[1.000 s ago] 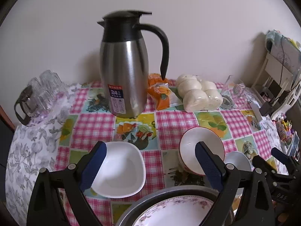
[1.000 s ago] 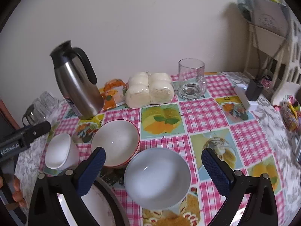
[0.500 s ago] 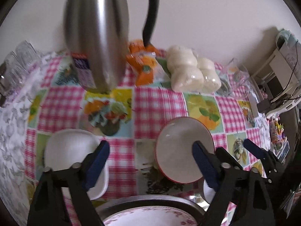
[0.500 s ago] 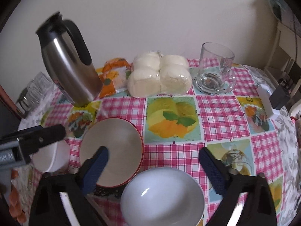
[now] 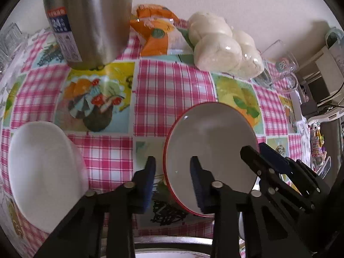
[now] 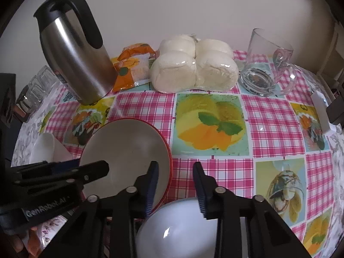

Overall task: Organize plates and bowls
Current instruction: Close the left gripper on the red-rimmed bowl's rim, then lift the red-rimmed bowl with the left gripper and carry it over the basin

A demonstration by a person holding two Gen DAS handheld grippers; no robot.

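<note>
Only the right view shows the white bowl (image 6: 178,230). Both tongs (image 5: 173,185) (image 6: 175,188), part-open, straddle opposite rims of the red-rimmed bowl (image 5: 211,157).

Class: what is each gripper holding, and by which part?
Nothing clamped, it seems: the left gripper and right gripper each straddle the red-rimmed bowl at opposite sides of its rim, jaws apart.

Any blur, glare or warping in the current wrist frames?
Left wrist: heavy fisheye bulge, the checked tablecloth lines bow outward; the steel jug is cropped at the top and soft; small highlights on the red-rimmed bowl. Right wrist: sharper overall; a bright streak runs down the jug, with glare spots on the white bowl and the wrapped buns.
</note>
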